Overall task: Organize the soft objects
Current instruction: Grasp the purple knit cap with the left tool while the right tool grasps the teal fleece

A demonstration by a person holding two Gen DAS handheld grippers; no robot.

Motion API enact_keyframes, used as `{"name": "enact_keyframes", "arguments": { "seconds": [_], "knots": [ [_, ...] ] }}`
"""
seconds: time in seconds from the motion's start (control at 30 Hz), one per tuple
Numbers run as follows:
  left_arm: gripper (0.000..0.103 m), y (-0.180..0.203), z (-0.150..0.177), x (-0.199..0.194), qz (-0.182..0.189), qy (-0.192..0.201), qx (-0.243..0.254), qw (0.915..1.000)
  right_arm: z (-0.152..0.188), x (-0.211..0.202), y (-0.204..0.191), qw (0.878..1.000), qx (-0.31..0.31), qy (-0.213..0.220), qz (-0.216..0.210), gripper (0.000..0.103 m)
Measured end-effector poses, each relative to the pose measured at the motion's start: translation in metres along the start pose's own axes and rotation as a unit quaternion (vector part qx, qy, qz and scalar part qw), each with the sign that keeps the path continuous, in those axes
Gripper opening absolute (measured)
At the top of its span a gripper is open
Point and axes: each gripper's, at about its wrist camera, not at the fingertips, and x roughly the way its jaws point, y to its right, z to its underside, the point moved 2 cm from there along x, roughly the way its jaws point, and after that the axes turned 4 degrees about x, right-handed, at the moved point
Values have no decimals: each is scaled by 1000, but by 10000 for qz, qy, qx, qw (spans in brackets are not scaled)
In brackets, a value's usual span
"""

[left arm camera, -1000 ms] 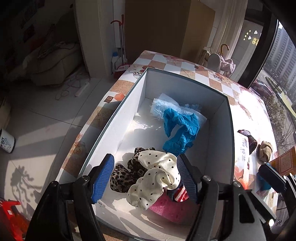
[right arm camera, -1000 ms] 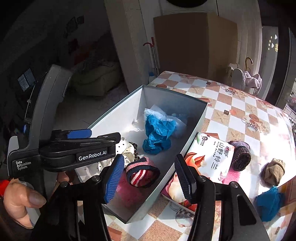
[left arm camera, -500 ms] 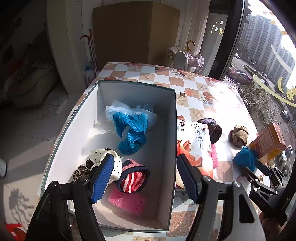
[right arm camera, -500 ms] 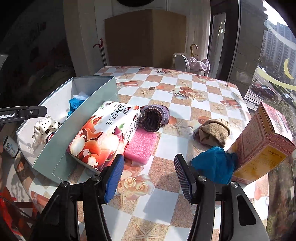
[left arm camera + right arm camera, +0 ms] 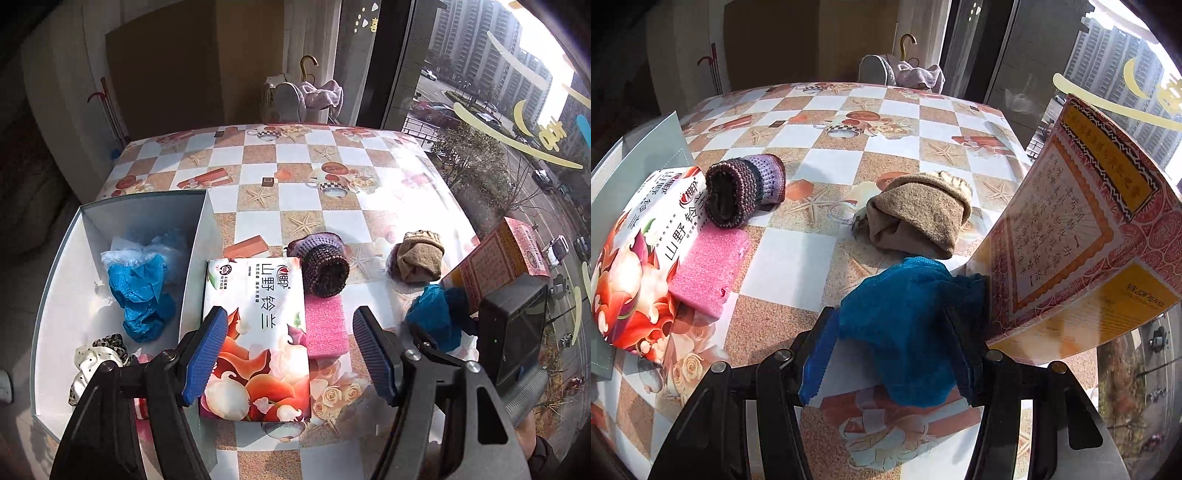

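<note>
Claw (image 5: 886, 343) in your right hand straddles the blue knit sock (image 5: 905, 325) beside the red-and-yellow box (image 5: 1082, 236), jaws half-wide, grip unclear.

A: Left gripper (image 5: 288, 354) no longer hangs over the box (image 5: 51, 258); it now hovers above the tissue pack (image 5: 258, 332) and pink sponge (image 5: 327, 325), out on the table (image 5: 332, 206).

B: Right gripper (image 5: 886, 354) is lower and further right (it started above the box), its fingers now straddling the blue cloth (image 5: 905, 317) beside the red carton (image 5: 1082, 236).
</note>
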Motion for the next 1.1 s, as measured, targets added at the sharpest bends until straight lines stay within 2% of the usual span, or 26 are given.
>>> {"name": "enact_keyframes", "arguments": {
  "seconds": [0.07, 0.1, 0.13, 0.2, 0.3, 0.4, 0.53, 0.6, 0.73, 0.97, 1.0, 1.07, 1.1],
  "knots": [
    [74, 8, -5, 11, 32, -97, 1, 9999, 1, 3, 2, 9999, 9, 40, -123, 58],
    [74, 12, -7, 15, 39, -133, 14, 9999, 2, 2, 4, 9998, 30, 71, -206, 45],
    [74, 15, -9, 20, 48, -164, 29, 9998, 3, 1, 7, 9996, 59, 86, -262, 28],
    [74, 20, -14, 30, 15, -236, 46, 9997, 7, -5, 15, 9988, 170, 131, -434, 21],
    [74, 28, -20, 44, -141, -379, 102, 9991, 22, -23, 27, 9966, 379, 241, -695, 19],
    [74, 34, -24, 58, -115, -516, 106, 9985, 46, -45, 37, 9939, 520, 322, -915, 19],
    [75, 45, -34, 85, -239, -718, 201, 9969, 78, -62, 46, 9932, 611, 323, -935, 20],
    [75, 48, -41, 99, -431, -762, 229, 9959, 88, -63, 47, 9936, 609, 306, -904, 20],
    [80, 54, -54, 118, -631, -755, 288, 9947, 95, -58, 49, 9930, 650, 299, -945, 20],
    [80, 64, -51, 151, -1089, -1247, 662, 9840, 95, -55, 53, 9908, 755, 337, -1076, 20],
    [79, 66, -48, 155, -1186, -1236, 757, 9823, 96, -54, 53, 9904, 778, 337, -1091, 20],
    [48, 70, -44, 158, -1360, -1297, 929, 9778, 96, -53, 54, 9900, 795, 345, -1111, 20],
    [37, 71, -43, 156, -1258, -1331, 885, 9791, 97, -54, 55, 9898, 801, 353, -1121, 20]
  ]
}}
